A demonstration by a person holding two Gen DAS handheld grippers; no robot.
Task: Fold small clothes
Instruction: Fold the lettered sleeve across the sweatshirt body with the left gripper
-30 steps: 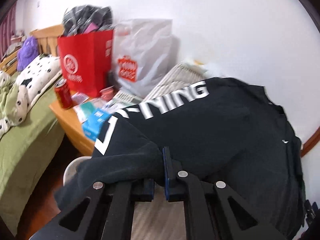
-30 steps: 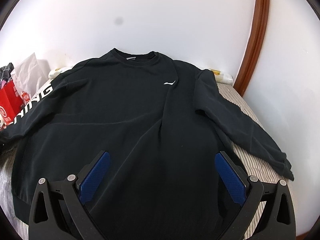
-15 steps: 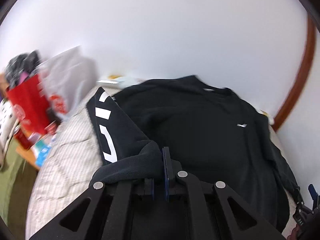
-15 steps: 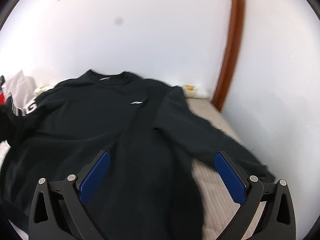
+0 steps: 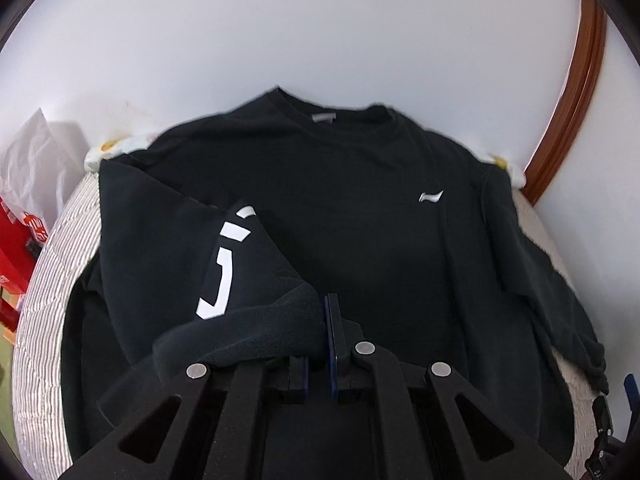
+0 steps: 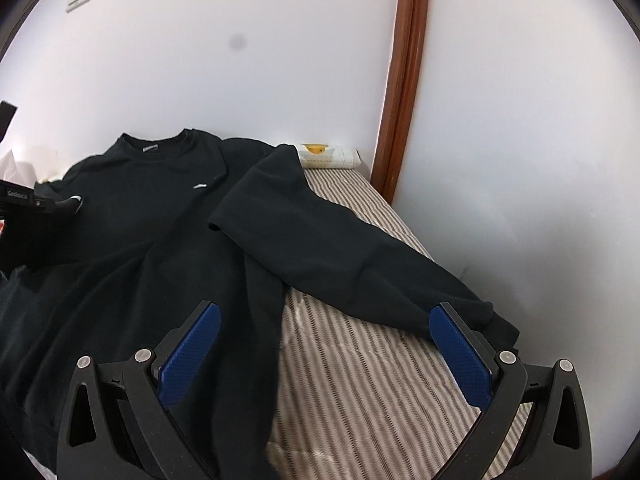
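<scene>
A black long-sleeved sweatshirt (image 5: pixel 360 216) lies face up on a striped bed (image 6: pixel 360 380), collar toward the wall. My left gripper (image 5: pixel 320 320) is shut on the cuff of its left sleeve (image 5: pixel 240 320), which bears white letters and is folded over the chest. My right gripper (image 6: pixel 324 340) is open and empty, low over the bed beside the sweatshirt's hem. The other sleeve (image 6: pixel 340 248) lies stretched out on the bed toward the right; its cuff lies by my right fingertip (image 6: pixel 452 332).
A white wall runs behind the bed, with a brown wooden door frame (image 6: pixel 404 80) at the right. A small white pillow (image 6: pixel 328 156) lies at the head of the bed. A red bag (image 5: pixel 16 240) and a white plastic bag (image 5: pixel 32 168) stand left of the bed.
My left gripper has carried the lettered sleeve from the bed's left edge inward over the chest. My right gripper has swung to the right, toward the outstretched sleeve's cuff.
</scene>
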